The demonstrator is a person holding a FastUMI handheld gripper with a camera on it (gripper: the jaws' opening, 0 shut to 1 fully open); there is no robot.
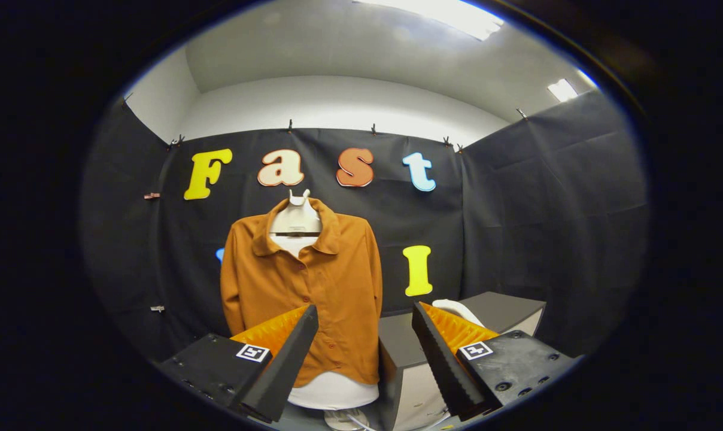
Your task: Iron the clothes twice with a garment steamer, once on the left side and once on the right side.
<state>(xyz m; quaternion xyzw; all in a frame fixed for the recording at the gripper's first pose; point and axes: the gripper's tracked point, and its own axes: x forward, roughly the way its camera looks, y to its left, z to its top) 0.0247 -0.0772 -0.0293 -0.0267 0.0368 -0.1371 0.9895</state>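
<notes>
An orange-brown button shirt (313,287) hangs on a white torso stand (297,218) in front of the black cloth wall, beyond my fingers and a little toward the left one. A white curved object (456,310), perhaps the garment steamer, peeks out on the grey table just past the right finger; most of it is hidden. My gripper (364,320) is open, with a wide gap and nothing between the fingers.
A grey table (505,308) with a white side panel stands to the right of the shirt, behind the right finger. The stand's white base (334,392) and a round foot show low between the fingers. Black cloth walls close in on three sides.
</notes>
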